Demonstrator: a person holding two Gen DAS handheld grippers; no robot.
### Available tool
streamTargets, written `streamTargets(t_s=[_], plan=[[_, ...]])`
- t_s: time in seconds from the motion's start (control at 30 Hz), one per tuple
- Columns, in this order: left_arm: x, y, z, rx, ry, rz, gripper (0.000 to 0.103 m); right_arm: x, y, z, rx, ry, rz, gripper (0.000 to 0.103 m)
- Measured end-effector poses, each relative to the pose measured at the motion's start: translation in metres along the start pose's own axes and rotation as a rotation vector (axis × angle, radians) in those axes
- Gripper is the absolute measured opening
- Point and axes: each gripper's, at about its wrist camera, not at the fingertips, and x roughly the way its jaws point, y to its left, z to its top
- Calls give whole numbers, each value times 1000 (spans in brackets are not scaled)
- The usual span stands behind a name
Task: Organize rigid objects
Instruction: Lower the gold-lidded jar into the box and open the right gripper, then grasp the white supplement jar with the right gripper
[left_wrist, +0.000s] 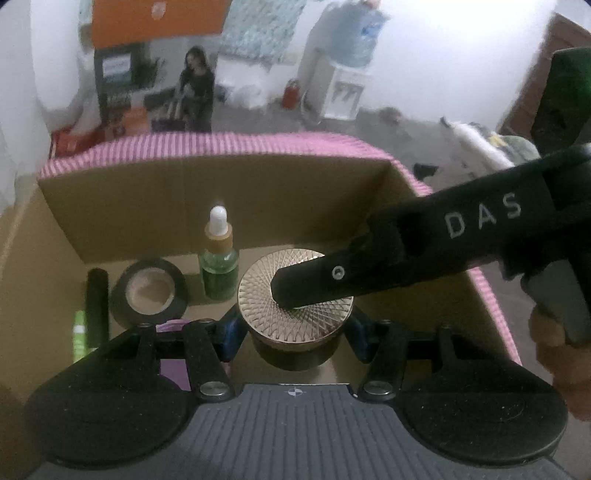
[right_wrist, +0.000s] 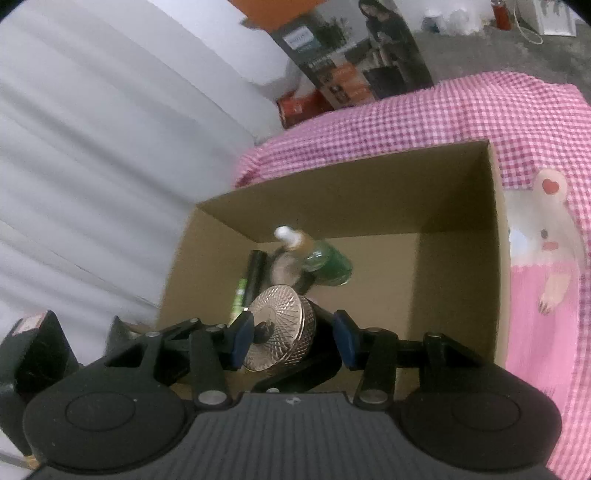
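Observation:
A dark jar with a gold patterned lid (left_wrist: 295, 291) hangs over the open cardboard box (left_wrist: 184, 206). My left gripper (left_wrist: 293, 339) is shut on the jar's sides. One finger (left_wrist: 332, 277) of my right gripper lies across the lid. In the right wrist view my right gripper (right_wrist: 291, 339) is shut on the jar (right_wrist: 280, 328), with one blue pad on the lid and the other on the base. On the floor of the box (right_wrist: 369, 192) are a green dropper bottle (left_wrist: 218, 269) (right_wrist: 325, 264), a black tape roll (left_wrist: 149, 291), a black tube (left_wrist: 96, 306) and a green tube (left_wrist: 79, 336).
The box sits on a pink checked cloth (right_wrist: 406, 114) with a bear print (right_wrist: 546, 236). A person's hand (left_wrist: 561, 362) holds the right gripper's handle. A white curtain (right_wrist: 92, 147) hangs to the left. The right half of the box floor (right_wrist: 388, 280) is bare.

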Motion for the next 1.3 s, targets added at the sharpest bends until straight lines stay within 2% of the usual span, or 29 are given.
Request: streamTargets(t_s=[0.27,0.43,0.57,0.67,0.7,0.87,0.93,1.0,1.07,1.17,1.3], plan=[[22,6,8,-48,102,43,56,28,-8,17,-29,79,-30,51],[30,9,8,-98,162,52,57,42,-8,13,-50,112,-55,51],[33,13,8,-121,179,48,61,49,-7,11,-68,115,-68,51],[25,12,8,-114,130,45,70,44,-5,10,-77,97,-73,52],[22,10,9,-102,113,48,76,42,-6,10,-74,91,-67,52],[1,2,7,-77,39,40,80,16,1,3,-78,7,-62,52],[-10,-3,5,-58,8,29,84,0,7,-6,-87,-41,-51,53],[-27,-9,-1,-31,-29,28,86,-16,15,-16,-104,-86,-45,58],[-45,-15,-9,-9,-68,15,89,-35,25,-31,-128,-144,-46,68],[-75,-21,-26,19,-112,-17,93,-61,38,-58,-154,-212,-44,77],[-111,-28,-53,75,-160,-32,96,-81,51,-97,-175,-255,-26,83]])
